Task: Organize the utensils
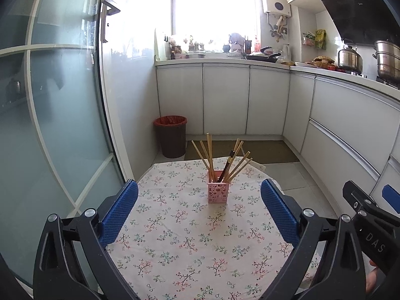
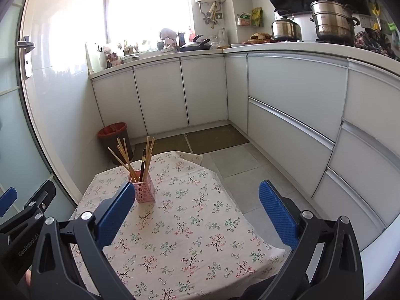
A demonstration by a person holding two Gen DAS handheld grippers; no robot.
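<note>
A small pink perforated holder (image 1: pixel 217 192) (image 2: pixel 144 190) stands upright near the middle of a small table with a floral cloth (image 1: pixel 190 237) (image 2: pixel 190 220). Several wooden chopsticks (image 1: pixel 209 153) (image 2: pixel 122 153) and one dark chopstick (image 1: pixel 228 163) (image 2: pixel 143 162) lean out of it. My left gripper (image 1: pixel 199 190) is open, pulled back on the near side of the holder, nothing between its blue pads. My right gripper (image 2: pixel 196 192) is open too, right of the holder, also empty. Each gripper shows at the edge of the other's view.
A brown bin with a red liner (image 1: pixel 171 136) (image 2: pixel 115 137) stands on the floor beyond the table. A frosted glass door (image 1: pixel 55 105) is close on the left. White cabinets (image 2: pixel 287 115) with pots (image 2: pixel 332 21) on the counter run along the back and right.
</note>
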